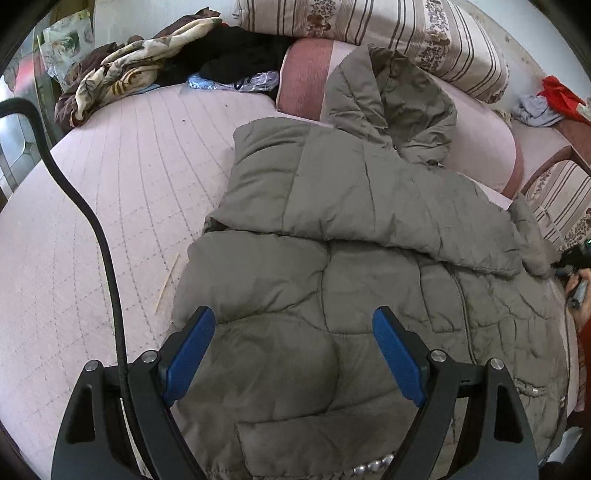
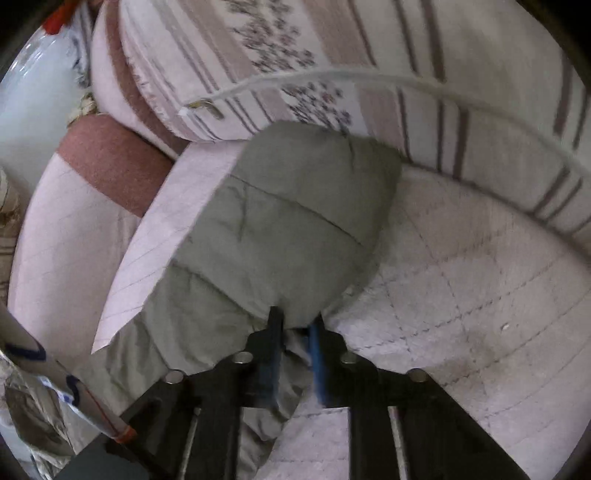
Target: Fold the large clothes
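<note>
A grey-brown padded jacket [image 1: 332, 258] lies on the pink quilted bed [image 1: 110, 221], one sleeve folded across its body and its hood [image 1: 391, 99] leaning on the bolster. My left gripper [image 1: 293, 321] is open, its blue pads straddling the jacket's lower body just above the fabric. My right gripper [image 2: 297, 325] is shut on the jacket's other sleeve [image 2: 295, 214], pinching a bunch of fabric near the cuff end; the sleeve extends away over the bed [image 2: 461, 277]. The right gripper also shows at the right edge of the left wrist view [image 1: 576, 273].
A pink bolster [image 1: 476, 147] and striped floral cushions [image 1: 369, 26] line the far side. A heap of blankets and dark clothes [image 1: 155, 62] sits at the far left. A black cable [image 1: 92, 221] hangs by the left gripper. A thin wooden stick [image 1: 167, 282] lies beside the jacket.
</note>
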### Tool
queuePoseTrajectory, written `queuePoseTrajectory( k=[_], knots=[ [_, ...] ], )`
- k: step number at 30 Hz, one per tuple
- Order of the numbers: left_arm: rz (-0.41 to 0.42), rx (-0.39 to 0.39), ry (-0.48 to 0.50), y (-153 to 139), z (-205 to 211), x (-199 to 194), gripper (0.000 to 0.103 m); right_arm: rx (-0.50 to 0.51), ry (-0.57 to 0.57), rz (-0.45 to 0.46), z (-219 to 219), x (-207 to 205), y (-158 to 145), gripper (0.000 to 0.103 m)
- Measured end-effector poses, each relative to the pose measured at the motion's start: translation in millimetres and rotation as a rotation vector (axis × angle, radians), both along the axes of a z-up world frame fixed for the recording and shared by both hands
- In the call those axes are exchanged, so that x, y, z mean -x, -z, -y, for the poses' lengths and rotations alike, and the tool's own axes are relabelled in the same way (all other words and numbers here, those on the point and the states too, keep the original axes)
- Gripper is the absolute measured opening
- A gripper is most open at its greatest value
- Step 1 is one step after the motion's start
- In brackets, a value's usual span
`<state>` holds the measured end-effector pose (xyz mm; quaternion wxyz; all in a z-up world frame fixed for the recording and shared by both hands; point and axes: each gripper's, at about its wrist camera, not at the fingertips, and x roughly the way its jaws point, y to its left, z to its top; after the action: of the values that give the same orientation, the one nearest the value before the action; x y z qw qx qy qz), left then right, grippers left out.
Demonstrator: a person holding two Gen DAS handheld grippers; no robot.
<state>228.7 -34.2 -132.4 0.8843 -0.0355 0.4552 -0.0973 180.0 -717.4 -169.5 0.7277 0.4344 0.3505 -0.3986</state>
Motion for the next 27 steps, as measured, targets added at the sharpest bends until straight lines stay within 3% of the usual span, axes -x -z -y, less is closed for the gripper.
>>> queuePoseTrajectory(
  k=[6, 12, 15, 19, 24, 26, 27],
  knots=[
    [0.034, 0.029, -0.009, -15, -11, 7, 0.087, 0.21, -0.155, -0.008, -47, -20, -92, 0.008],
    [0.081, 0.06, -0.05, -35, -31, 13, 0.087, 0.406, -0.467, 0.052, -171, -57, -195, 0.008],
    [0.12, 0.05, -0.093, -44, -45, 16, 0.087, 0.452, -0.65, 0.072, -248, -70, -217, 0.007],
    [0.14, 0.027, -0.175, -48, -72, 14, 0.087, 0.447, -0.939, 0.065, -367, -89, -202, 0.007],
    [0.129, 0.041, -0.266, -49, -108, 9, 0.087, 0.317, -1.139, -0.011, -465, -105, -126, 0.01],
    [0.123, 0.046, -0.283, -50, -118, 9, 0.087, 0.262, -1.172, -0.06, -485, -108, -95, 0.02],
    [0.118, 0.049, -0.293, -50, -124, 9, 0.087, 0.257, -1.174, -0.093, -494, -108, -82, 0.034]
  ],
)
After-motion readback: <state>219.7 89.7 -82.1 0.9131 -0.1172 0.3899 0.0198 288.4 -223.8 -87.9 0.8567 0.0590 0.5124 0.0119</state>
